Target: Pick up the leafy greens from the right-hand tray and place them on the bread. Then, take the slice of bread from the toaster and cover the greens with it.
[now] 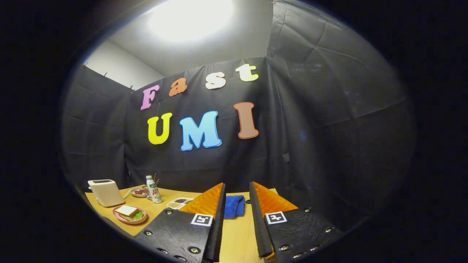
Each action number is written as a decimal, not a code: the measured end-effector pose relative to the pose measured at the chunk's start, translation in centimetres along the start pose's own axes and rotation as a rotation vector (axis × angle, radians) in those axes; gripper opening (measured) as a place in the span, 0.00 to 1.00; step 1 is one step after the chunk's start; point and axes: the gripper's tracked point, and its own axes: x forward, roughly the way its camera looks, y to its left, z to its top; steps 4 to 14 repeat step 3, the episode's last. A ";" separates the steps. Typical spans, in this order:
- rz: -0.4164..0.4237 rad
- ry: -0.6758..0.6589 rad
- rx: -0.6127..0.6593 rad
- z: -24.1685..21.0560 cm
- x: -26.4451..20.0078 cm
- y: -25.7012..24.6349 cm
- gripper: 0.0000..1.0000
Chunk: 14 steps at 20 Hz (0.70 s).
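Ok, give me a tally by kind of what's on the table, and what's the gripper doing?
Toaster: 1
Pink plate with bread and greens: 1
Bottle: 1
Small dish: 1
Divided tray: 1
Blue cloth: 1
Total: 6
Gripper: open, holding nothing, cloth just ahead of it.

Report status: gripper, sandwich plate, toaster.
Gripper open, empty, raised above the table. Bread slice sits over the greens on the pink plate, beside the toaster. Blue cloth just ahead of the fingers; nothing blocking.
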 end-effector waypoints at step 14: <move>-0.029 -0.050 -0.036 -0.9 0.1 -3.8 0.38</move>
